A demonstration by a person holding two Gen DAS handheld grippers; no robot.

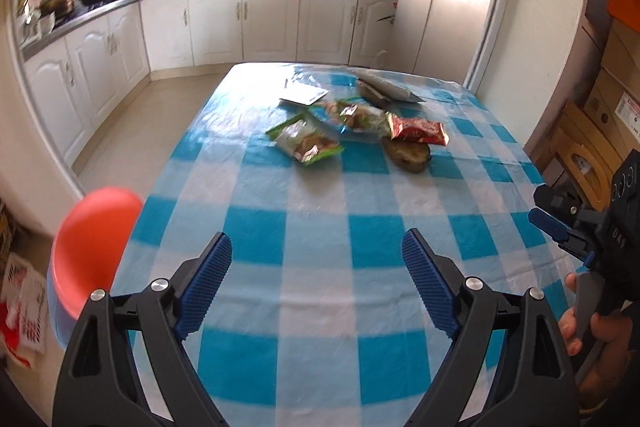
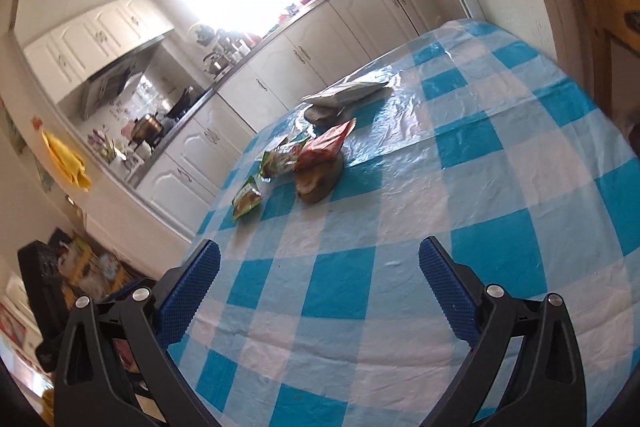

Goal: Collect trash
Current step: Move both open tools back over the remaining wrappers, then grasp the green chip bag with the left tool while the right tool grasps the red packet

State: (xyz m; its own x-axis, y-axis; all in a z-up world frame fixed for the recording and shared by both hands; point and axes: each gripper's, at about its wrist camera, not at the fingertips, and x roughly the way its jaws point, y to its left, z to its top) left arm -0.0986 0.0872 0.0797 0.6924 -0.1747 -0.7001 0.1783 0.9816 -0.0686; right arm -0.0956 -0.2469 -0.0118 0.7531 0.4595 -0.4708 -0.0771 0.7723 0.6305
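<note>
Several snack wrappers (image 1: 308, 143), mid-desk (image 1: 320, 267), clustered beside a brown lump (image 1: 408, 157): likely light, crinkly, slippery; pinch a flat edge. Left tool (image 1: 316, 267) and right tool (image 2: 320, 275): both agape, empty.

Both wrist cameras look down along their fingers from the near edge of the checked surface (image 1: 320, 239), sharing the wrapper pile (image 2: 304, 163) toward twelve o'clock, well ahead.
</note>
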